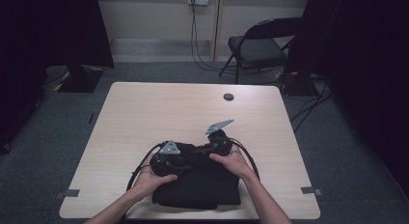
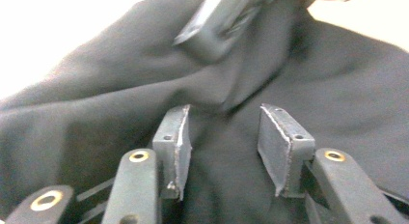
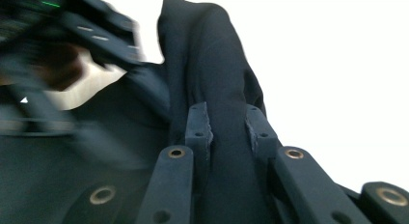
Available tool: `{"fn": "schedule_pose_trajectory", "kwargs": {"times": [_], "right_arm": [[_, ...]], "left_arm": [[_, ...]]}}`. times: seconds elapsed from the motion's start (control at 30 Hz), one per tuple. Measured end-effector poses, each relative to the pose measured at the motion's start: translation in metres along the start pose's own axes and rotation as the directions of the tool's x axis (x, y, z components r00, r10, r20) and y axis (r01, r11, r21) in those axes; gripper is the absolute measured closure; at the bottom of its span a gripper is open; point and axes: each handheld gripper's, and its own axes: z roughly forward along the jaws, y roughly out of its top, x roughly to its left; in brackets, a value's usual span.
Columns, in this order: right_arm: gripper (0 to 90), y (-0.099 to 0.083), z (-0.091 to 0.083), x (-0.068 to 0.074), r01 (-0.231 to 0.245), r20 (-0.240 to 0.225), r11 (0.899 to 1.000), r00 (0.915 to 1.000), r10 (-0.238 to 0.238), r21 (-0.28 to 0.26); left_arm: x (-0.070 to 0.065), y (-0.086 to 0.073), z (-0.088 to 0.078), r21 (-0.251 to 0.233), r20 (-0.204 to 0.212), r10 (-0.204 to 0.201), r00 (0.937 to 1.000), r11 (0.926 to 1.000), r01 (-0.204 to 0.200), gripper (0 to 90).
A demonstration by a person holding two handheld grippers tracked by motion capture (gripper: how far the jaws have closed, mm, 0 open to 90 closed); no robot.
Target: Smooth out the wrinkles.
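We find no text, label, brand or number to read anywhere (not on the black cloth (image 1: 197, 185) near the table's (image 1: 144, 113) front edge).

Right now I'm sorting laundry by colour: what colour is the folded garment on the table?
Plain black garment, no pattern; clearest in the high view.

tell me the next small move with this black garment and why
Probably bring the left claw down onto the black garment and close it on a fold. Its jaws stand apart above the cloth with nothing pinched, while the right claw is already clamped on a raised ridge of the fabric. A second grip would let both hands lift or fold the garment on the table evenly.
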Motion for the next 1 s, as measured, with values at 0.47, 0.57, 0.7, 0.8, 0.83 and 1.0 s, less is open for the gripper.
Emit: {"fn": "schedule_pose_trajectory", "kwargs": {"times": [0.47, 0.57, 0.7, 0.8, 0.83, 1.0], "right_arm": [[76.1, 0.005, -0.012, -0.024, -0.053, 0.116, 0.998, 0.9917, 0.055, -0.025], [76.1, 0.012, -0.016, -0.027, -0.058, 0.132, 0.997, 0.9891, 0.065, -0.055], [76.1, 0.019, -0.021, -0.024, -0.045, 0.134, 0.996, 0.9894, 0.056, -0.082], [76.1, 0.025, -0.026, -0.012, -0.010, 0.120, 0.995, 0.9926, 0.022, -0.097], [76.1, 0.026, -0.027, -0.008, 0.000, 0.121, 0.996, 0.9926, 0.011, -0.092], [76.2, 0.026, -0.034, 0.023, 0.058, 0.066, 0.994, 0.9965, -0.052, -0.092]], "left_arm": [[-0.054, -0.008, 0.010, 0.095, 0.169, 0.126, 0.9776, 0.9851, -0.143, 53.8], [-0.050, -0.006, 0.020, 0.083, 0.115, 0.135, 0.9841, 0.9859, -0.145, 53.7], [-0.038, -0.003, 0.026, 0.069, 0.030, 0.175, 0.9842, 0.9819, -0.176, 55.5], [-0.031, -0.004, 0.029, 0.045, 0.001, 0.144, 0.9896, 0.9885, -0.144, 55.9], [-0.029, -0.004, 0.029, 0.042, -0.011, 0.151, 0.9885, 0.9878, -0.150, 56.4], [-0.027, -0.006, 0.030, 0.026, -0.041, 0.164, 0.9855, 0.9862, -0.163, 57.1]]}}
